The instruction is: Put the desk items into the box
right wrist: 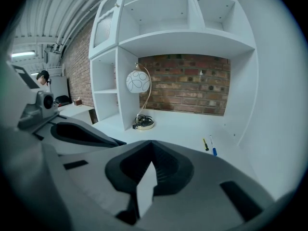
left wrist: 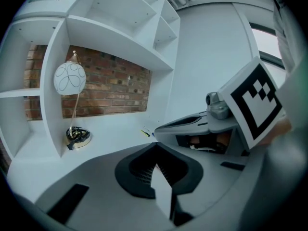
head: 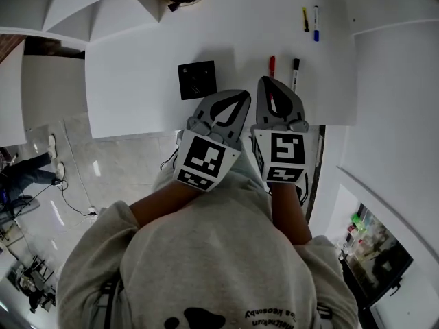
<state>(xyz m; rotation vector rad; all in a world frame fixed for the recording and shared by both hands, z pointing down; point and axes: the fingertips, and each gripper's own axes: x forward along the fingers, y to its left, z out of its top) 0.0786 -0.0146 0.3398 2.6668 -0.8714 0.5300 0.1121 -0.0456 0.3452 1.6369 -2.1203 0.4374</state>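
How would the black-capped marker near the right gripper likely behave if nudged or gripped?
The marker looks slim and round, lying flat on the desk, so a sideways nudge would probably roll it. It seems stiff and light; its smooth barrel might slip in a grip.

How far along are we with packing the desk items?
Done: nothing visibly packed. The red pen, black marker, yellow pen and blue pen lie loose on the desk. In hand: nothing; the left gripper and right gripper are both shut and empty. Left: every pickup. Whether the black square item is the box, I cannot tell.
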